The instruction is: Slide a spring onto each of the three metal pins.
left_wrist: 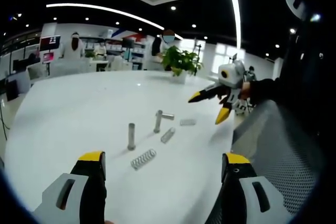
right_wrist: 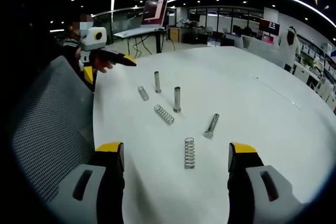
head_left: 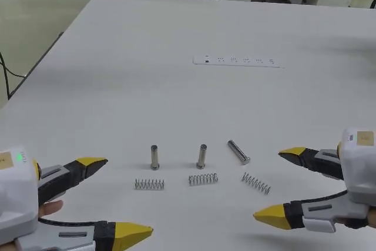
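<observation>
Hovering low over the table [head_left: 176, 92]: left hand-held gripper [head_left: 119, 196] and right hand-held gripper [head_left: 270, 185], jaws wide apart, nothing held. Left pin [head_left: 154, 157] and middle pin [head_left: 201, 156] stand upright; right pin [head_left: 238, 151] lies flat. Left spring [head_left: 149, 184], middle spring [head_left: 203, 178] and right spring [head_left: 256, 183] each lie just in front. Springs look light, thin-wire, prone to rolling or squashing, so pinch gently mid-coil. Smooth pins are probably slippery.

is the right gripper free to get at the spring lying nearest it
Probably yes: the right gripper stands open, and the spring lies on bare table just ahead of its jaws, apart from the tipped-over pin, with nothing between them.
</observation>
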Action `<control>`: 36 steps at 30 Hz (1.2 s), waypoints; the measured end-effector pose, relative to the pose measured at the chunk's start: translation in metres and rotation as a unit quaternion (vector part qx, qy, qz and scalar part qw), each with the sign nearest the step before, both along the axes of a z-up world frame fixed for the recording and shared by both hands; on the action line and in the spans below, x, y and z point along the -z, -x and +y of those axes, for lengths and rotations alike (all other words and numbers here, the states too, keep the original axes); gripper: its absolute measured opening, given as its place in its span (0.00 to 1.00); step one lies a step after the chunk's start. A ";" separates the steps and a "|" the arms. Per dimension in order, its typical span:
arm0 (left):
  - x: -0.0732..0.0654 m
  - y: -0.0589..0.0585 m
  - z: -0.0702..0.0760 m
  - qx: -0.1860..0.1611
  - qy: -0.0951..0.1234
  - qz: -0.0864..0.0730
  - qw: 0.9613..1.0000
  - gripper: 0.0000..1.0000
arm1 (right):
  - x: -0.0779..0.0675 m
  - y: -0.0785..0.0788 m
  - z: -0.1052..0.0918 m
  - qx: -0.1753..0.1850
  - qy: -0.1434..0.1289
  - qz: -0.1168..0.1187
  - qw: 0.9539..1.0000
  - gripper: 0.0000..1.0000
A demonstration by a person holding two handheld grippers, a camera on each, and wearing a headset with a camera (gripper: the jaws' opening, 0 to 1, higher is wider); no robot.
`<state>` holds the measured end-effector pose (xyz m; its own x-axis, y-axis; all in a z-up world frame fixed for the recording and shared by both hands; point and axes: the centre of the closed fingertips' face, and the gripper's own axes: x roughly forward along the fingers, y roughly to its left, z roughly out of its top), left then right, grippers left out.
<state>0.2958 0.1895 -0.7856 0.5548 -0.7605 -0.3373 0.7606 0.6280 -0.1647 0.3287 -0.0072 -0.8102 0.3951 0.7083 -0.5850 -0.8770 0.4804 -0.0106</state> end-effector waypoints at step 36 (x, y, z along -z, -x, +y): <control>-0.003 -0.001 0.000 -0.001 -0.004 -0.004 1.000 0.88 | -0.025 -0.055 0.021 -0.004 0.025 -0.015 1.000 0.68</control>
